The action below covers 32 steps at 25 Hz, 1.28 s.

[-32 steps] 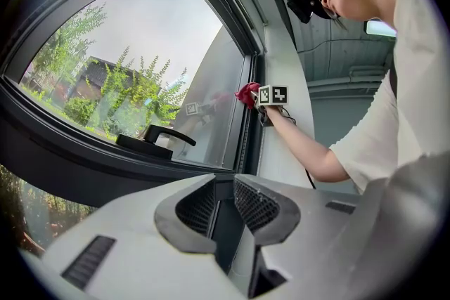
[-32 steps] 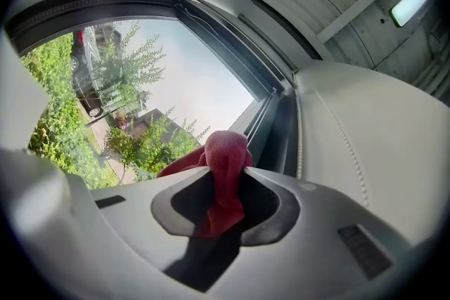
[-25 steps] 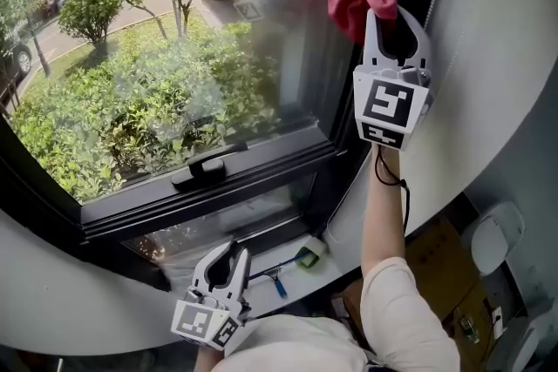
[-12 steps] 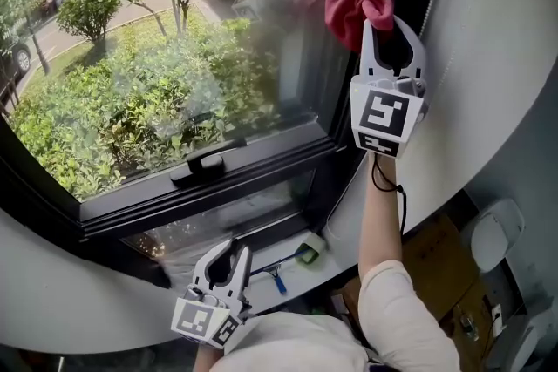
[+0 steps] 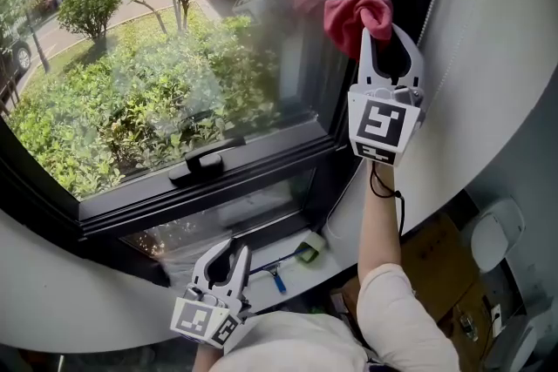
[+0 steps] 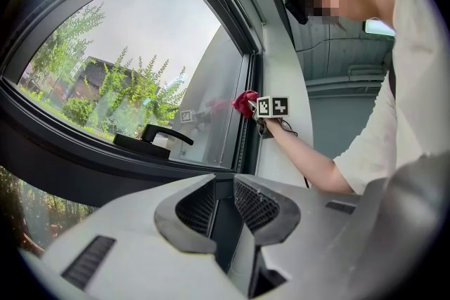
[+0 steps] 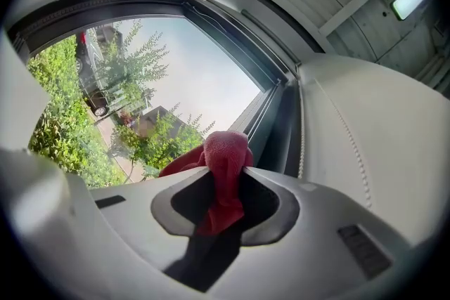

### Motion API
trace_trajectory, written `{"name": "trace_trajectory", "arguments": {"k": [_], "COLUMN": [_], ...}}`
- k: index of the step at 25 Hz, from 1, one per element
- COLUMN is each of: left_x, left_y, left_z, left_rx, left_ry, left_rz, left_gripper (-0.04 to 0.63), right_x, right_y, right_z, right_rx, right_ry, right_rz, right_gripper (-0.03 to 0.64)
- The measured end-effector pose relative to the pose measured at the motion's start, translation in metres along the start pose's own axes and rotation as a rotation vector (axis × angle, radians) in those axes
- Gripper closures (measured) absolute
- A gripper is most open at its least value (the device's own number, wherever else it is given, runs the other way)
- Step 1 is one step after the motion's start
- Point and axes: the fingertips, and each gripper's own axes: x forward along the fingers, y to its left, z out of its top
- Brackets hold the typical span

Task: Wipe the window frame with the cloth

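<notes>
My right gripper (image 5: 379,29) is raised high and shut on a red cloth (image 5: 353,15), which presses against the dark vertical window frame (image 5: 349,57) at the pane's right side. The same cloth (image 7: 225,165) bulges between the jaws in the right gripper view, with the frame (image 7: 278,130) just behind it. From the left gripper view the cloth (image 6: 245,102) and the right gripper (image 6: 257,107) show small and far off. My left gripper (image 5: 228,255) hangs low near the sill, its jaws closed together on nothing.
A black window handle (image 5: 206,164) sits on the lower sash rail. On the sill (image 5: 261,279) below lie a small squeegee-like tool (image 5: 307,252) and a blue item. A white curved wall (image 5: 488,74) runs right of the frame. Cardboard boxes (image 5: 445,274) stand on the floor.
The right gripper with the cloth has slid a little down and left along the vertical frame. The left gripper has stayed in place.
</notes>
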Motion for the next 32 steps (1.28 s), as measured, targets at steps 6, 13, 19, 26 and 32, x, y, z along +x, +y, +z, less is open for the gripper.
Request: {"name": "trace_trajectory", "arguments": {"k": [6,13,19,26,32], "left_x": [0.003,0.003,0.004,0.003,0.003], "left_y": [-0.002,-0.002,-0.003,-0.002,-0.005], "left_z": [0.000,0.000,0.000,-0.003,-0.002], "left_rx": [-0.002,-0.003,-0.004,-0.006,-0.001], "left_ry": [-0.001,-0.006,-0.005,-0.001,0.001], "left_rz": [-0.002,0.005,0.007,0.013,0.009], "left_gripper": [0.506,0.506,0.506,0.506,0.506], "right_x": [-0.004,-0.011,-0.016,-0.022,-0.026], "right_y": [0.003,0.009,0.014,0.020,0.026], "right_z": [-0.006,-0.014,-0.020,-0.029,-0.035], "right_rx": [-0.006,-0.027,-0.026,-0.016,-0.016], "right_ry": [0.004,0.010,0.015,0.024,0.034], "right_rz": [0.006,-0.001,0.003,0.014,0.027], "right_gripper": [0.507,0.508,0.508,0.507,0.508]}}
